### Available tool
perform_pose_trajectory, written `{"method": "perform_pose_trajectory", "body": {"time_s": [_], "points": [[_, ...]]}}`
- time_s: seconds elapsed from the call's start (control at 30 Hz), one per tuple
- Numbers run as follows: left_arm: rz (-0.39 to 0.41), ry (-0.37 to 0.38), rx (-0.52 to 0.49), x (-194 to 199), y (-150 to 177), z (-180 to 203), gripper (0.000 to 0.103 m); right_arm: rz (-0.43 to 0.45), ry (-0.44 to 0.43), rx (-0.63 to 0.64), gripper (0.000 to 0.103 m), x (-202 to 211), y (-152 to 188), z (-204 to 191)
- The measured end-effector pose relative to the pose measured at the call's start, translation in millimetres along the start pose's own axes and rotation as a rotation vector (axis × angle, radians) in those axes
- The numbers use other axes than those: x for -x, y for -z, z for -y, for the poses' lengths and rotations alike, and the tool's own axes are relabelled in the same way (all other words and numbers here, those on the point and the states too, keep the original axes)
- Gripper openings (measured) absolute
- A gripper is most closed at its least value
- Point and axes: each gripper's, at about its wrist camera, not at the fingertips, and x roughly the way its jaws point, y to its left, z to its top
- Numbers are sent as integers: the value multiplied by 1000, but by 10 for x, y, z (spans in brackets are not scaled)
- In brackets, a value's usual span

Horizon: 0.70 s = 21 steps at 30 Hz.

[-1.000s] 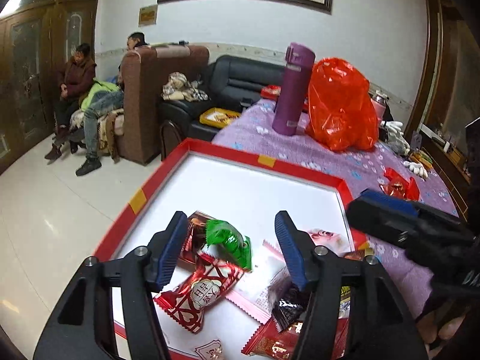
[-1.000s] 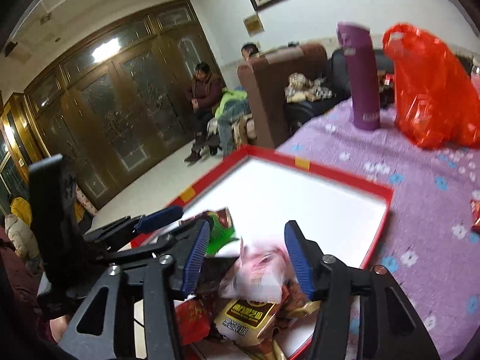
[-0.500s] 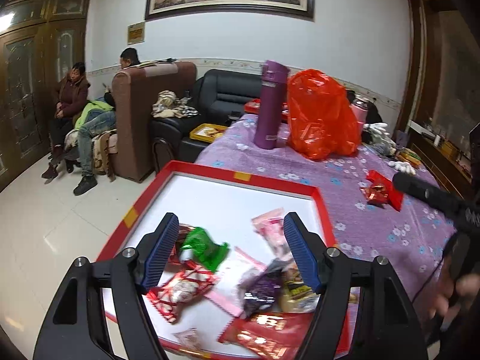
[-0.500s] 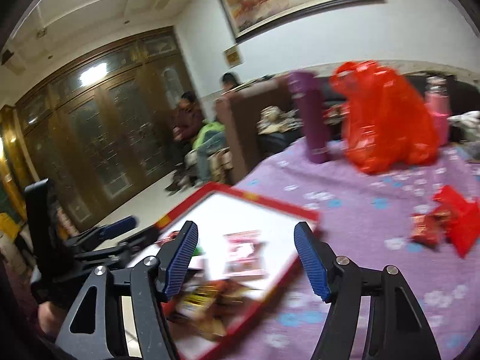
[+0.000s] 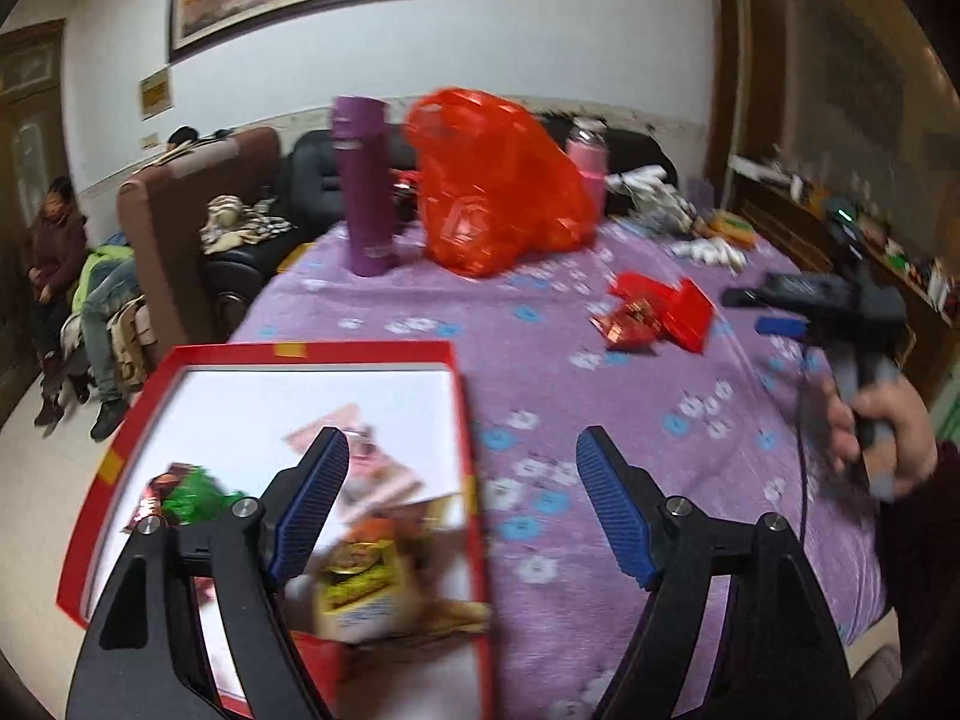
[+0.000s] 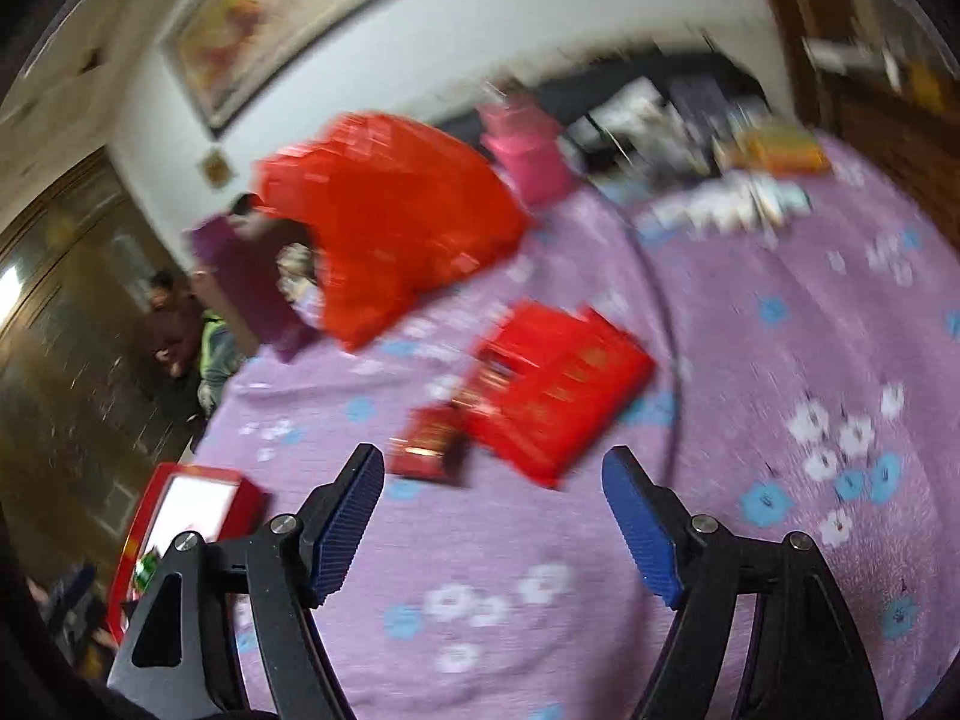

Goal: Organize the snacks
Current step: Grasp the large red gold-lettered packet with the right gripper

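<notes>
Both ribbed-pad grippers gape: left gripper (image 5: 462,501) over glossy wrappers (image 5: 360,564)

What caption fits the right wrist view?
Open right gripper aimed at red snack packets on the purple tablecloth.

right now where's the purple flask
In the left wrist view the purple flask stands upright at the table's far left, just left of the red plastic bag.
</notes>
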Motion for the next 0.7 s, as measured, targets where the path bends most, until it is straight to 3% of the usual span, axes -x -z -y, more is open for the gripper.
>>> {"method": "perform_pose_trajectory", "body": {"time_s": [0.23, 0.5, 0.67, 0.7], "points": [[-37, 13, -110, -94, -63, 400, 79, -83, -33, -214, 78, -446, -230, 284], [-43, 0, -164, -232, -333, 566, 79, -93, 83, -206, 77, -855, -324, 154], [-59, 19, -152, -579, -613, 759, 79, -61, 166, -81, 49, -891, -298, 143], [-68, 29, -151, -660, -647, 808, 79, -64, 171, -68, 47, -900, -304, 149]]}}
